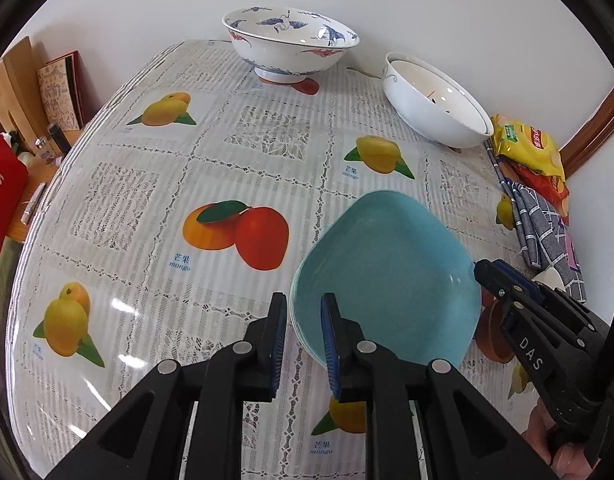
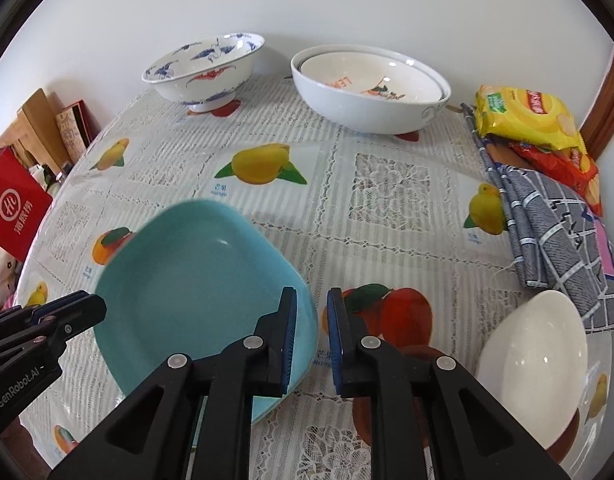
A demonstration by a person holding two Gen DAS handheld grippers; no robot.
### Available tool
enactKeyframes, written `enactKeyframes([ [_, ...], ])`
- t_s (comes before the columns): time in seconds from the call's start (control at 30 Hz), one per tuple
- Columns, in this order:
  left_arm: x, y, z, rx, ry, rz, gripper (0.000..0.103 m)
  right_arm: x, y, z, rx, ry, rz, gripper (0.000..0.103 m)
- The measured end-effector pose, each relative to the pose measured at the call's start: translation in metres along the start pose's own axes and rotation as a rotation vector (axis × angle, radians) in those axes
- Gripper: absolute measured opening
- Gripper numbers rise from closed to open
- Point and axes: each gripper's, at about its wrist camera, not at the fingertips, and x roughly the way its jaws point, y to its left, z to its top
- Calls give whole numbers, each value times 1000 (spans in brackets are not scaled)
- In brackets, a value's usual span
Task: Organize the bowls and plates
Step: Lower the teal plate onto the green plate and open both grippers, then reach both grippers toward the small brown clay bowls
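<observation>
A stack of square turquoise plates [image 1: 387,276] lies on the fruit-print table; it also shows in the right wrist view [image 2: 199,292]. My left gripper [image 1: 305,340] is open with its jaws either side of the stack's left edge. My right gripper [image 2: 311,344] is open with its jaws either side of the stack's right edge, and shows at the stack's right in the left wrist view [image 1: 491,276]. A blue-patterned bowl [image 2: 205,70] and nested white bowls [image 2: 371,88] stand at the back. A plain white bowl [image 2: 539,364] sits near right.
Yellow and red snack bags [image 2: 531,120] and a grey checked cloth [image 2: 555,232] lie along the table's right edge. A red bag [image 2: 15,204], books and a board stand off the left edge. A white wall is behind the table.
</observation>
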Motion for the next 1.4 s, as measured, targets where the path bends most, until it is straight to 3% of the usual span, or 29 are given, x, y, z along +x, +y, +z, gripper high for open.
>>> enactKeyframes([
  [0.23,-22,-11,-8,23,-36,-6,25,-45,-12,-9,46,-71,-16,26],
  [0.37,-35,-28,-15,50,-55,-22,26,-72,-24,-18,77,-118,-30,39],
  [0.5,-48,-51,-22,87,-75,-37,27,-99,-44,-31,117,-158,-42,46],
  [0.63,-60,-79,-31,126,-103,-46,41,-122,-70,-46,167,-196,-58,54],
  [0.7,-64,-91,-35,145,-113,-56,41,-132,-84,-55,189,-204,-71,57],
  [0.9,-69,-127,-50,190,-122,-77,47,-154,-125,-82,253,-233,-113,59],
  [1.03,-69,-146,-58,215,-116,-99,47,-164,-151,-101,298,-250,-145,66],
  [1.4,-47,-165,-71,215,-80,-80,47,-156,-210,-147,412,-211,-225,66],
])
